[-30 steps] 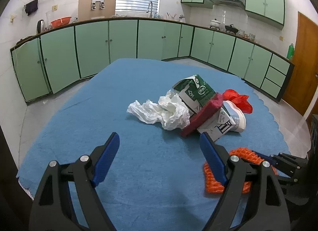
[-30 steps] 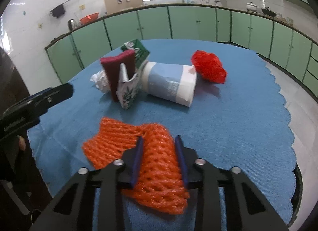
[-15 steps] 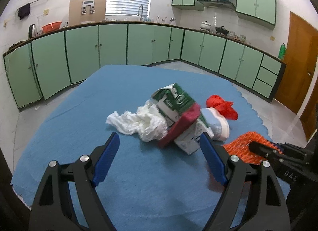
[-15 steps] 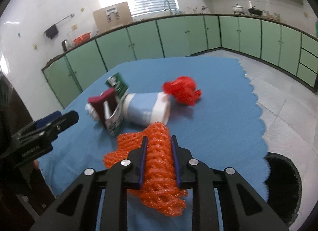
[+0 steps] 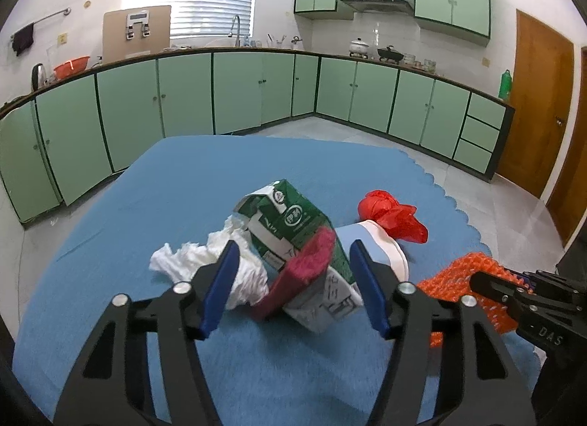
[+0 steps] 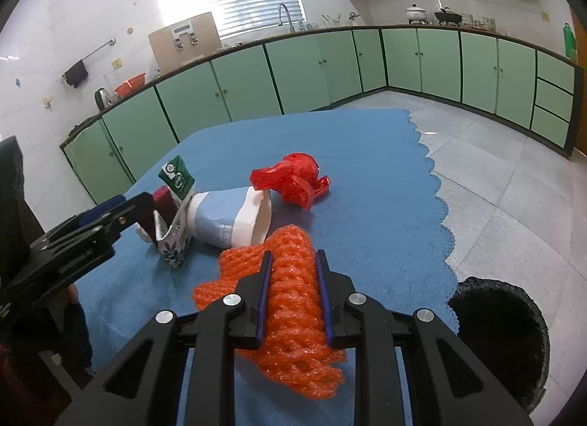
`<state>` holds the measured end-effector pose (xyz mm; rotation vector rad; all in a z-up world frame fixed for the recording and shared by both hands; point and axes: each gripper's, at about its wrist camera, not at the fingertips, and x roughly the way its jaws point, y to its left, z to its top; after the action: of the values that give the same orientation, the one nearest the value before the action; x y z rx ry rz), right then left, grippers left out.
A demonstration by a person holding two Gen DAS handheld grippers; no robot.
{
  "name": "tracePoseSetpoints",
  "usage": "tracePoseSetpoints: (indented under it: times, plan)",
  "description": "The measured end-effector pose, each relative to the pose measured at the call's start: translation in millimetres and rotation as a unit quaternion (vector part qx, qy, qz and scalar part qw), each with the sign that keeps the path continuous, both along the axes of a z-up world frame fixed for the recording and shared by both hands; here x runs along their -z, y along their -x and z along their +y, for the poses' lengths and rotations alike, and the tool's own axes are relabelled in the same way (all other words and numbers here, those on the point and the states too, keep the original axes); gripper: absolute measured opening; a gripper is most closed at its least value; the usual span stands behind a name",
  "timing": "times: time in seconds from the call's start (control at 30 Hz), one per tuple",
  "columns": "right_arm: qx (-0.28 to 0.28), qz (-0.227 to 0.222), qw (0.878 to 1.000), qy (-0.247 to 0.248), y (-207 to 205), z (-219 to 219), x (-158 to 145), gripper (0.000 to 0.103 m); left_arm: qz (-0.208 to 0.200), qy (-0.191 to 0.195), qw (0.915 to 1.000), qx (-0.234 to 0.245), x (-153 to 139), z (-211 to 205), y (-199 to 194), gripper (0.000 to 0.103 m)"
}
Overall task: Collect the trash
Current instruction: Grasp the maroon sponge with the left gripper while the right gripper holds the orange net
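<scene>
A: One item is off the table now: the right gripper [image 6: 292, 281], pinching the orange foam net [image 6: 293, 301], has lifted it toward the black bin [image 6: 502, 338].

B: Meanwhile the left gripper [image 5: 293, 290], spread, has closed in on the milk carton [image 5: 293, 228].

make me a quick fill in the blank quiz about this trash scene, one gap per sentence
1. The right gripper is shut on the ______ foam net.
2. The left gripper hangs with its jaws ______ above the green milk carton.
3. The paper cup lies on its ______ on the blue cloth.
4. The black trash bin stands on the ______ beside the table.

Missing words: orange; open; side; floor
</scene>
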<state>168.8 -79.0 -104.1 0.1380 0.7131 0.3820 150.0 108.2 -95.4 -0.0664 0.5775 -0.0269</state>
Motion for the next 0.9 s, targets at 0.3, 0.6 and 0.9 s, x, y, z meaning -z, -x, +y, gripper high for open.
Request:
tracePoseSetpoints:
  times: [0.3, 0.6, 0.9]
  plan:
    - [0.006, 0.008, 1.000, -0.004, -5, -4, 2, 0.022, 0.019, -0.005, 0.9995, 0.024, 14, -8, -16, 0.042]
    - [0.003, 0.005, 1.000, -0.009, -4, -6, 0, 0.022, 0.017, 0.001, 0.9995, 0.026, 15, -5, -14, 0.034]
    - [0.004, -0.008, 1.000, -0.012, 4, -10, -8, 0.022, 0.007, 0.004, 0.9997, 0.022, 8, -3, -8, 0.021]
